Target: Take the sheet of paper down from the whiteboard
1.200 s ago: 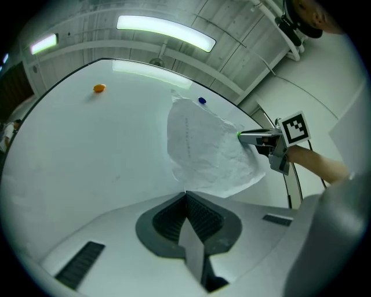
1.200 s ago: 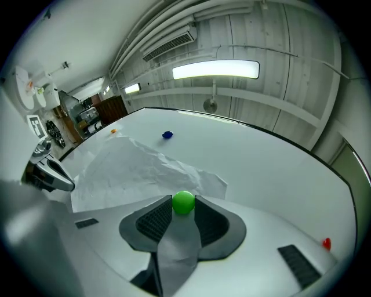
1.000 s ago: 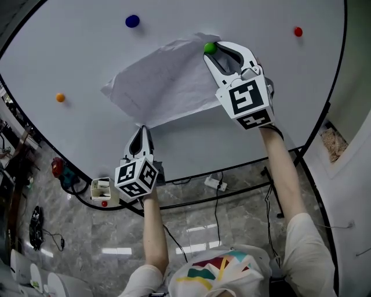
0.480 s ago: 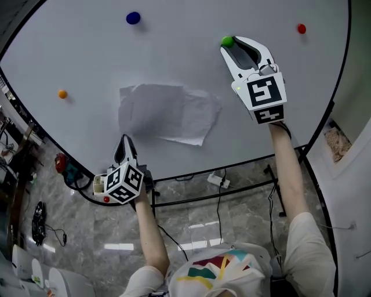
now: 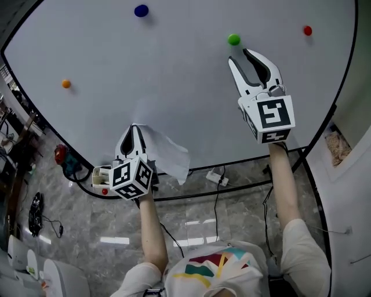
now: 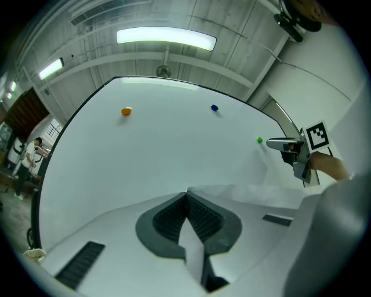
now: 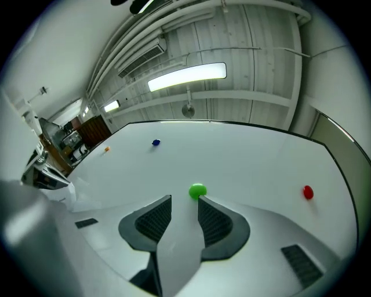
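Observation:
The sheet of paper [image 5: 167, 154] is off the whiteboard [image 5: 174, 75] and droops, crumpled, to the right of my left gripper [image 5: 134, 131], which is shut on its edge. From the left gripper view, the paper [image 6: 261, 194] runs rightward from the closed tips of the left gripper [image 6: 186, 195]. My right gripper [image 5: 250, 55] stands open and holds nothing, just below the green magnet [image 5: 233, 39]. Seen from the right gripper view, that green magnet [image 7: 197, 190] sits on the board just past the tips of the right gripper [image 7: 184, 200].
More magnets stick to the board: blue [image 5: 141, 10], red [image 5: 307, 30] and orange [image 5: 66, 83]. The board's black frame [image 5: 243, 165] runs below my hands. A power strip [image 5: 215, 176] and cables lie on the grey floor; a small white box [image 5: 101, 177] sits by the frame.
The paper's top corner came free from under the green magnet, and the sheet dropped to hang from the left gripper. The right gripper drew back below the magnet; the left moved slightly left.

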Action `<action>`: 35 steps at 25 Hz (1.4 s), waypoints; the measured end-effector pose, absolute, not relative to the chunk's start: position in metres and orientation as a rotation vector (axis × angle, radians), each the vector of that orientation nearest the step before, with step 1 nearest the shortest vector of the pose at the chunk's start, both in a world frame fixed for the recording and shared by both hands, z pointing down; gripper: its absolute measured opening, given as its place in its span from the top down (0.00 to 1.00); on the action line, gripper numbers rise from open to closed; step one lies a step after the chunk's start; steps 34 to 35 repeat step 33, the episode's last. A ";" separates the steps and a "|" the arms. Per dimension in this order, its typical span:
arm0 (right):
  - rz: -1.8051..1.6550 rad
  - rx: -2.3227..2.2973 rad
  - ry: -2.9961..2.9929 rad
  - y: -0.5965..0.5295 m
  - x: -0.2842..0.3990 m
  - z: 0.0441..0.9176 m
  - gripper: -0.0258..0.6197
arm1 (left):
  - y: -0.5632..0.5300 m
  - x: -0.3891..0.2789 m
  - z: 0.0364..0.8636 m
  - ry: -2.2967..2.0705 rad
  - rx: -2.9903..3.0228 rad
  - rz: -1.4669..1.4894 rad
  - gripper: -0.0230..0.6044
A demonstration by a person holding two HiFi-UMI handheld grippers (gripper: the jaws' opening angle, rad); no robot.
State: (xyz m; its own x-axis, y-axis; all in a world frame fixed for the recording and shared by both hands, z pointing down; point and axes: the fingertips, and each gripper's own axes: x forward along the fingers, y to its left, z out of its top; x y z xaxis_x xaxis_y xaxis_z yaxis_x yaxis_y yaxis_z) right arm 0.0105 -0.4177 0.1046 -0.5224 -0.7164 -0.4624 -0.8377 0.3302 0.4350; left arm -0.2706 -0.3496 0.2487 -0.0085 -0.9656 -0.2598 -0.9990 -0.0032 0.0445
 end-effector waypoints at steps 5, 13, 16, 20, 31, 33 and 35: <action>0.690 -1.337 2.446 -0.393 0.013 0.163 0.75 | -0.345 -0.227 0.250 2.005 -2.145 0.267 0.89; 0.428 -1.440 2.558 -0.395 0.017 0.255 0.75 | -0.351 -0.193 0.273 1.934 -2.271 0.225 0.89; 0.409 -1.461 2.582 -0.398 0.014 0.269 0.75 | -0.353 -0.194 0.276 1.939 -2.275 0.217 0.89; 0.420 -1.475 2.599 -0.400 0.009 0.275 0.75 | -0.356 -0.195 0.280 1.946 -2.282 0.208 0.89; 0.446 -1.518 2.627 -0.403 0.006 0.283 0.75 | -0.359 -0.192 0.282 1.927 -2.285 0.197 0.89; 0.460 -1.531 2.630 -0.404 0.006 0.283 0.75 | -0.360 -0.189 0.280 1.917 -2.283 0.199 0.89; 0.460 -1.531 2.630 -0.404 0.006 0.283 0.75 | -0.360 -0.189 0.280 1.917 -2.283 0.199 0.89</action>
